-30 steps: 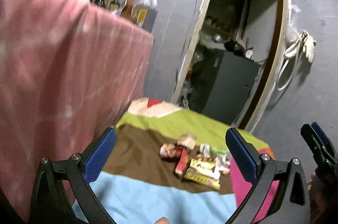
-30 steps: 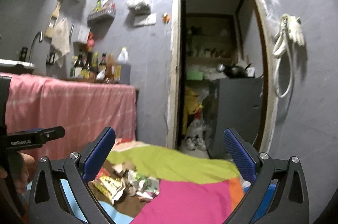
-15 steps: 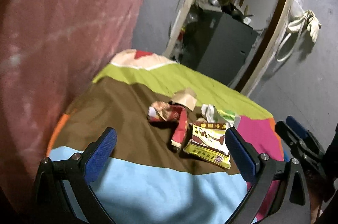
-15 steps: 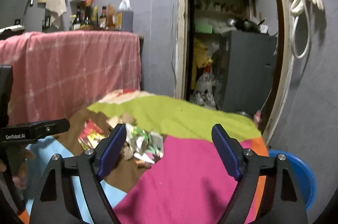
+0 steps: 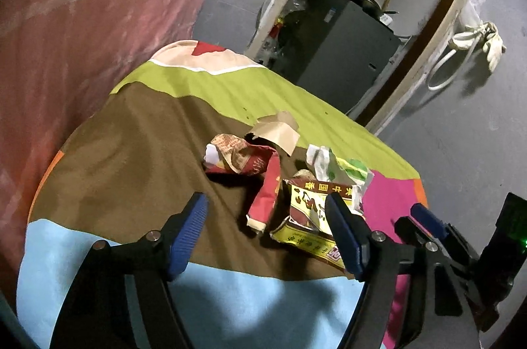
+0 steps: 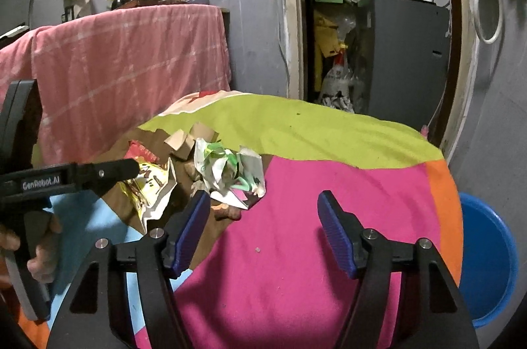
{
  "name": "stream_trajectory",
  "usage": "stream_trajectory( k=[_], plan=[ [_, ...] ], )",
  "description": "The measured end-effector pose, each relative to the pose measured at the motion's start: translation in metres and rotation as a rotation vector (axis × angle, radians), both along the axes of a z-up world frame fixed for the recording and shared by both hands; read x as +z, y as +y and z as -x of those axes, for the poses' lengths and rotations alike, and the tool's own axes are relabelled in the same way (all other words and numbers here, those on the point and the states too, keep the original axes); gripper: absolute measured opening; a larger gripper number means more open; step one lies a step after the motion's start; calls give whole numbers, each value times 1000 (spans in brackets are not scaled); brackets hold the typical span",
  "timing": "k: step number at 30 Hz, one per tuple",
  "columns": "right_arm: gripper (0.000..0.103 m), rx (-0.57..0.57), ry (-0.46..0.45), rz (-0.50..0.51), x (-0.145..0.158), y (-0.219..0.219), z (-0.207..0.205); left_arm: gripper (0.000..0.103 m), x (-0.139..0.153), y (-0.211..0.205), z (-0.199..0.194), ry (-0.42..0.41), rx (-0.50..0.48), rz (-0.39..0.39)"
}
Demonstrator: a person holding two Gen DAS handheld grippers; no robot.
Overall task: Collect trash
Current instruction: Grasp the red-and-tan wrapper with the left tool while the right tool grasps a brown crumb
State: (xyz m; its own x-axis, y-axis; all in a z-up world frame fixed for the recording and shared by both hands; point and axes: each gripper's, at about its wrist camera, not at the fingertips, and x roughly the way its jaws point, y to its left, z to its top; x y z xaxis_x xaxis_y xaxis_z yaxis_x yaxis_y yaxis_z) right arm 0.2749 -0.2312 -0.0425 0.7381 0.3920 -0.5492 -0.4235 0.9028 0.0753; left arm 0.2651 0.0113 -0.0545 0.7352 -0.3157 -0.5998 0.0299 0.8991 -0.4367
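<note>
Both claws gape wide and empty: the left claw (image 5: 266, 228) over the yellow-and-red crumpled snack wrapper (image 5: 308, 217), the right claw (image 6: 263, 230) over the multicoloured cloth-covered surface (image 6: 329, 204).

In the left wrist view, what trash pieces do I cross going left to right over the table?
Crumpled red wrapper → red strip wrapper → yellow snack bag → white and green wrapper. The brown paper piece lies farther back, above the red ones, so its place is unclear.

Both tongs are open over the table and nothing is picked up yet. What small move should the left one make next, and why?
Probably ease the left tongs forward and down onto the red wrapper strip. It lies just ahead between the open fingers, nothing is held, and the blue bin waits beside the table.
</note>
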Motion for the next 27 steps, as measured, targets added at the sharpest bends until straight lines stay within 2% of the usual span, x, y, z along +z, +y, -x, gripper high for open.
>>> stream_trajectory(
  k=[3, 9, 12, 14, 17, 22, 27],
  plan=[
    [65, 10, 4, 5, 0, 2, 0, 66, 0, -1, 1, 0, -2, -3],
    [52, 28, 26, 12, -4, 7, -5, 48, 0, 5, -2, 2, 29, 30],
    [49, 53, 39, 21, -6, 12, -6, 43, 2, 7, -6, 6, 38, 34],
    [47, 76, 49, 33, -7, 18, -8, 33, 2, 6, -8, 15, 37, 23],
    [44, 112, 69, 50, -10, 25, -11, 28, 1, 7, -11, 26, 35, 32],
    [42, 150, 119, 62, -17, 34, -23, 27, -2, 14, -13, 49, 46, 66],
    [32, 162, 168, 64, -27, 37, -31, 27, -1, 13, -14, 56, 51, 68]
  ],
)
